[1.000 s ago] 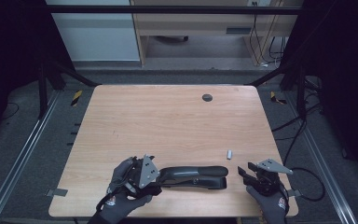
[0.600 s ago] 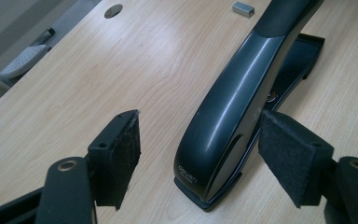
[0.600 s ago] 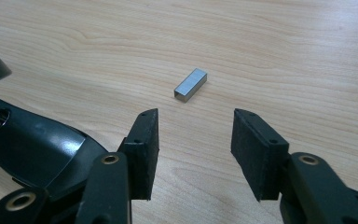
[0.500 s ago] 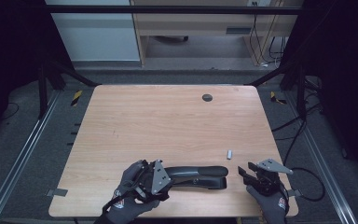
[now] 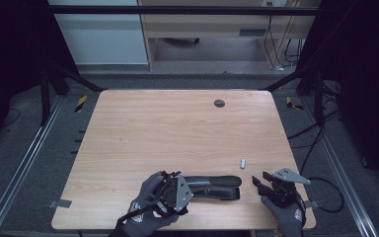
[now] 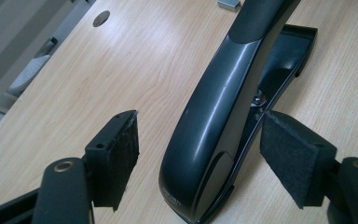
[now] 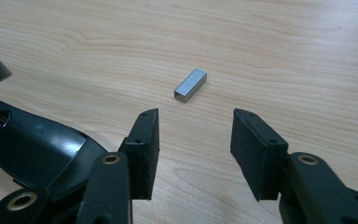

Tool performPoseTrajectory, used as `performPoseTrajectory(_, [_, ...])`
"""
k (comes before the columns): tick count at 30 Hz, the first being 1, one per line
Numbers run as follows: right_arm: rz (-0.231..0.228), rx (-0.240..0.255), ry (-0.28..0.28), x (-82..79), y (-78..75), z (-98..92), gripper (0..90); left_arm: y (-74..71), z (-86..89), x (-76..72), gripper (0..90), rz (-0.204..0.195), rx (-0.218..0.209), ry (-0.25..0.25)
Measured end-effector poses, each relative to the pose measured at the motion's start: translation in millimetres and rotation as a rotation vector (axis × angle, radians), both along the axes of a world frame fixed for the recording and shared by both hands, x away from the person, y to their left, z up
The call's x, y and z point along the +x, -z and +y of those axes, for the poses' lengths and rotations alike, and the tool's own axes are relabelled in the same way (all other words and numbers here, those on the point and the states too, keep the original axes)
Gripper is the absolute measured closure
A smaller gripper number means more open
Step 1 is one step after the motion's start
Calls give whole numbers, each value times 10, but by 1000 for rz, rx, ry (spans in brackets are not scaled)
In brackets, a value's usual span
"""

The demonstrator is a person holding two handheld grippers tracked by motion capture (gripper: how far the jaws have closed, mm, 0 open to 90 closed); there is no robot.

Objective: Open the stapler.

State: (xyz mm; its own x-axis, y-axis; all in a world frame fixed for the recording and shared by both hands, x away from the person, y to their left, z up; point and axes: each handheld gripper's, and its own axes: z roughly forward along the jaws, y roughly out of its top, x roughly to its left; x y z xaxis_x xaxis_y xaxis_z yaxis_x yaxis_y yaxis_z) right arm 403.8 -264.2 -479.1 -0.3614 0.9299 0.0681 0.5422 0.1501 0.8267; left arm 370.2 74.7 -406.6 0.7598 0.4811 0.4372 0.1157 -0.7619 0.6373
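Wooden table [image 5: 177, 128]: left tool [image 5: 170, 192] hides the stapler's [image 5: 212, 182] rear.

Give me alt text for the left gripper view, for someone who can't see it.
A black stapler lies on a light wooden table, its rear end between the open jaws of the left tool; neither black pad touches it. A small block of staples sits at the top edge, and a round dark grommet at upper left.
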Motion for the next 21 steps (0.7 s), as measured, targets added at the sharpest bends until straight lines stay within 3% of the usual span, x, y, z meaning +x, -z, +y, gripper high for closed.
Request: performPoseTrajectory(21, [-2, -7, 2, 0, 1, -3, 525, 51, -303, -60, 272, -74, 73, 35])
